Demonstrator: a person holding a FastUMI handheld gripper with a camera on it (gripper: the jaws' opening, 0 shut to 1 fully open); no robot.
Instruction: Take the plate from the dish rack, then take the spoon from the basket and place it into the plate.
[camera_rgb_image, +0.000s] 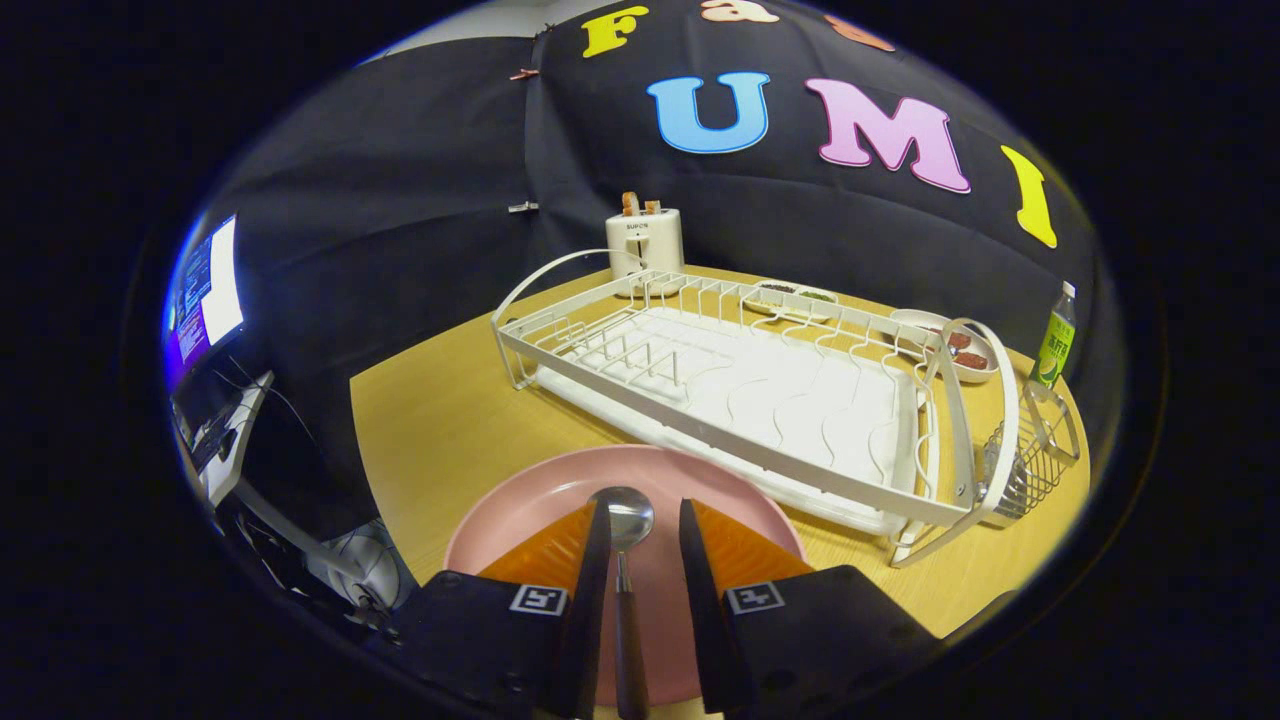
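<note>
The spoon (624, 560) lies on the pink plate (520, 505), which sits on the bench (430, 420) just before the empty dish rack (720, 400). The gripper (643, 530) has its fingers spread, the spoon between them and touching neither that I can see (the handle runs back between them). Best now to draw straight back and up, fingers wide, so nothing catches the handle.
</note>
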